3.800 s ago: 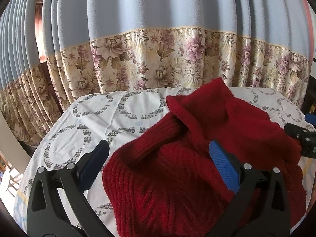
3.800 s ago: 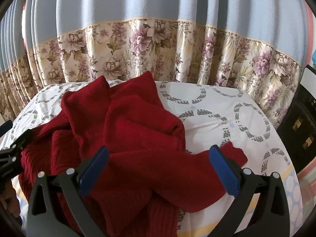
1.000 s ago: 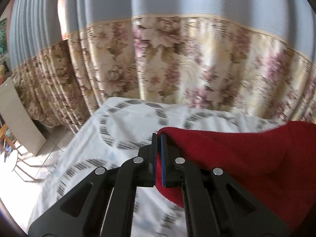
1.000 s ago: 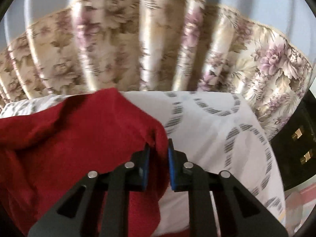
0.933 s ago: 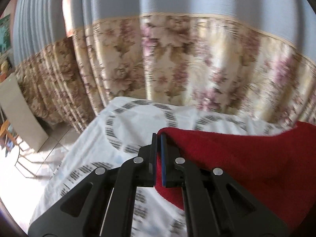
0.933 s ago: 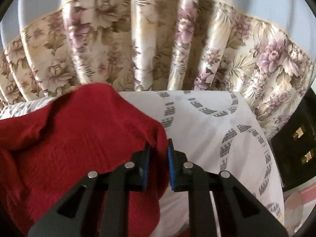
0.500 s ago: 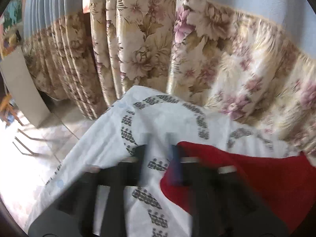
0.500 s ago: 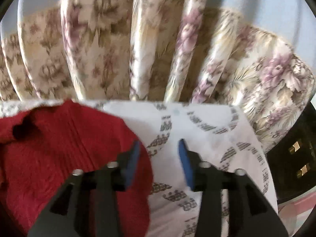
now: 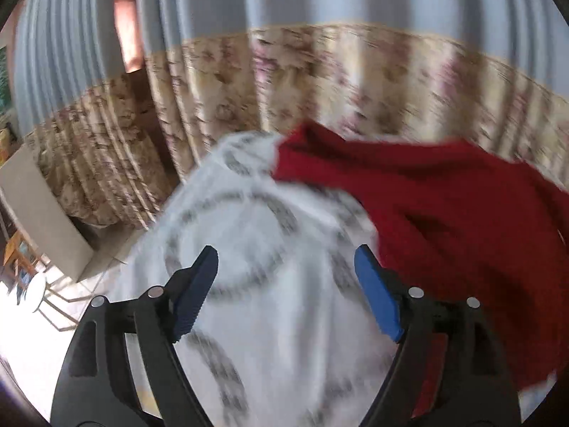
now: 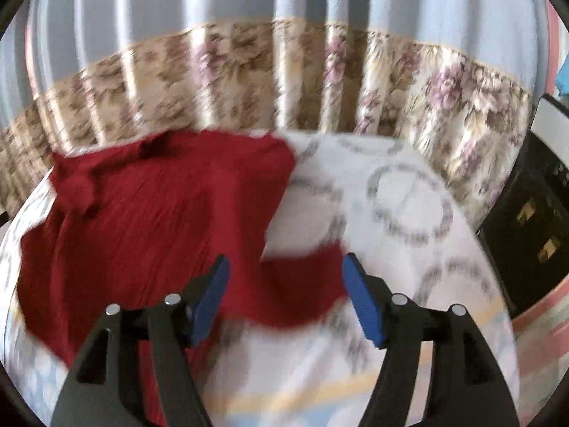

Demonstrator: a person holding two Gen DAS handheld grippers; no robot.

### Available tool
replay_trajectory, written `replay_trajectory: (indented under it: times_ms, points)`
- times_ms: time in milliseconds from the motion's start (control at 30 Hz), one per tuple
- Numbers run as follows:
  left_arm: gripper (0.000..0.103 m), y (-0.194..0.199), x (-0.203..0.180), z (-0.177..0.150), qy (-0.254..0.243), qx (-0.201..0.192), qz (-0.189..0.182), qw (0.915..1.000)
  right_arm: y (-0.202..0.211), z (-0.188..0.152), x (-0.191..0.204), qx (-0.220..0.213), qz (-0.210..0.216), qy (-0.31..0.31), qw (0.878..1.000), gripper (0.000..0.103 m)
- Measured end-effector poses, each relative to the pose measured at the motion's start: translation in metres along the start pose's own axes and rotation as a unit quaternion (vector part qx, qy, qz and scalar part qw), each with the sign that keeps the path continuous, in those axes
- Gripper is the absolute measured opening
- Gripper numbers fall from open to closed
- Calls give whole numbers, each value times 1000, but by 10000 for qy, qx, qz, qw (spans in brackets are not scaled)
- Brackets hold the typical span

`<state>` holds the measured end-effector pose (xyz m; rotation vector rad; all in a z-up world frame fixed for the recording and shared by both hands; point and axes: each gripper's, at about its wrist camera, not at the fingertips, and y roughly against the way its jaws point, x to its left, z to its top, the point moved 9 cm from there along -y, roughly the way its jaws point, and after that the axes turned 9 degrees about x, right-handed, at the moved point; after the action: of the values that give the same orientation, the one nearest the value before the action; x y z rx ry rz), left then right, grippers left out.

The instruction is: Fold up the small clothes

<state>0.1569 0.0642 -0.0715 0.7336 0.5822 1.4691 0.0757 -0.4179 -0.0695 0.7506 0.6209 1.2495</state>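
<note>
The flowered curtain point(image 10: 249, 71) hangs across twelve o'clock behind a table point(image 9: 277, 338) under a white ring-printed cloth. The red sweater point(image 10: 160, 220) lies spread flat on it, reaching from nine o'clock toward centre. Laying-out looks done; next comes gripping an edge or sleeve to fold inward. Left gripper point(image 9: 286, 290) and right gripper point(image 10: 284, 297) are both opening, pinching nothing

Right tongs point(image 10: 284, 277) opening, nothing pinched, over red sweater point(image 10: 160, 213) on tablecloth point(image 10: 409, 220).
</note>
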Motion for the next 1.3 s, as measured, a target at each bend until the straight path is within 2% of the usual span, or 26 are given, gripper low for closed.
replay_trajectory:
  times_ms: [133, 267, 333, 467, 600, 633, 733, 767, 800, 867, 933, 1000, 1033, 1133, 1300]
  points:
    - [79, 23, -32, -53, -241, 105, -289, 9992, 14, -53, 14, 147, 271, -15, 9995, 67]
    - [80, 34, -59, -85, -420, 192, -539, 9975, 23, -81, 30, 176, 377, 42, 9991, 67]
    - [81, 32, -69, -91, -436, 243, -518, 9974, 24, -93, 40, 285, 549, 79, 9981, 67]
    - [81, 19, -81, -96, -440, 521, -600, 9959, 20, -108, 55, 405, 572, 227, 9973, 67]
    - [81, 4, -106, -91, -635, 706, -748, 9927, 15, -119, 64, 539, 766, 151, 9955, 67]
    - [79, 1, -119, -90, -710, 752, -895, 9906, 14, -120, 66, 560, 822, 138, 9949, 67]
    - [71, -2, -144, -89, -995, 772, -932, 9876, 9, -123, 71, 628, 838, 190, 9943, 67]
    - [58, 0, -149, -86, -1038, 702, -949, 9876, 8, -124, 73, 641, 845, 214, 9941, 67]
    - [52, 1, -154, -85, -1059, 698, -1009, 9868, 7, -126, 74, 657, 856, 220, 9939, 67]
    - [25, 3, -160, -84, -1096, 724, -1086, 9854, 5, -128, 76, 742, 894, 206, 9930, 65]
    - [16, 5, -160, -82, -1064, 717, -1139, 9852, 3, -130, 79, 800, 975, 229, 9917, 53]
    - [13, 10, -156, -82, -991, 677, -1165, 9859, 0, -132, 84, 886, 1128, 259, 9893, 26]
    - [12, 15, -153, -81, -922, 628, -1174, 9868, 3, -132, 87, 840, 1143, 300, 9894, 18]
    - [11, 34, -140, -77, -772, 460, -1193, 9888, 10, -127, 90, 721, 1105, 384, 9905, 15]
    - [10, 66, -114, -73, -546, 239, -1171, 9913, 39, -109, 73, 233, 1043, 234, 9940, 13]
